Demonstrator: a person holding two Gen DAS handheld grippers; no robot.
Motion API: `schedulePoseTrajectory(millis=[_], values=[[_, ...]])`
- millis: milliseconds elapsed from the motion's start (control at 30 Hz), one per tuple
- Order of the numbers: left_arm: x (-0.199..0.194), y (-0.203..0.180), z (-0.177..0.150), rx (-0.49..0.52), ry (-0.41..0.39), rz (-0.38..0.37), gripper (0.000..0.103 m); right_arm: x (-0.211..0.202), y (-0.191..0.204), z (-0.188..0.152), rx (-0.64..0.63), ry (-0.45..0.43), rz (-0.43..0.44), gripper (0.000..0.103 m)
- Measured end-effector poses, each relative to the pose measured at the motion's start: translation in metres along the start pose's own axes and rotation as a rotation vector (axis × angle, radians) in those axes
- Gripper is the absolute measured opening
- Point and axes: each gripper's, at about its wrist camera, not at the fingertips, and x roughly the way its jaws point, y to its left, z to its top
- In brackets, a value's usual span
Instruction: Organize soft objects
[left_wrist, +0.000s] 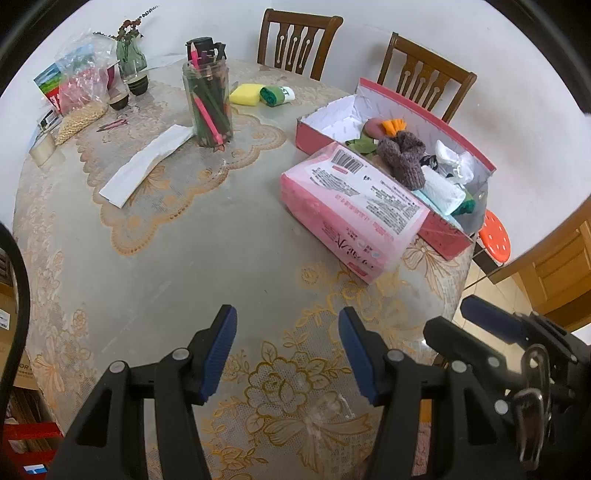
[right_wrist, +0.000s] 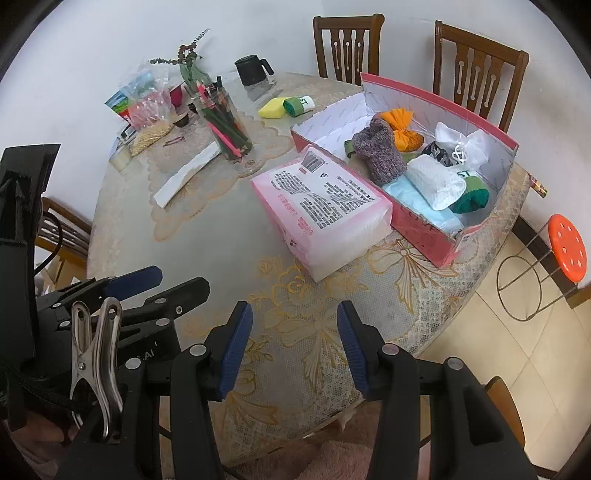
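A pink tissue pack (left_wrist: 351, 210) (right_wrist: 321, 206) lies on the round table next to an open red box (left_wrist: 458, 236) (right_wrist: 428, 240). The box holds a brown knitted sock (left_wrist: 404, 157) (right_wrist: 380, 155), an orange cloth (right_wrist: 400, 127), a white towel roll (right_wrist: 436, 181), a green roll (right_wrist: 472, 195) and white mesh (right_wrist: 461, 146). A yellow sponge (left_wrist: 244, 95) (right_wrist: 272, 107) and a green bag roll (left_wrist: 275, 95) (right_wrist: 297, 105) lie far back. My left gripper (left_wrist: 288, 347) is open and empty above the near table. My right gripper (right_wrist: 294, 343) is open and empty; it also shows in the left wrist view (left_wrist: 476, 325).
A jar of pencils (left_wrist: 208, 103) (right_wrist: 225, 125), a white paper strip (left_wrist: 147, 162), plastic bags of food (left_wrist: 79, 85), a vase (left_wrist: 129, 59), a black pitcher (right_wrist: 253, 70) and tape (left_wrist: 42, 149) stand at the back left. Two wooden chairs (left_wrist: 295, 40) (right_wrist: 476, 62) and an orange stool (right_wrist: 567, 247) surround the table.
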Motion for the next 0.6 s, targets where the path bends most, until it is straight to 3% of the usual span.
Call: schedulePoseTrajectory(millis=[600], values=[[0.0020, -0.0003, 0.0013, 0.008, 0.000, -0.003, 0.060, 0.0034, -0.0025, 0.0016, 0.007, 0.007, -0.004, 0.049]])
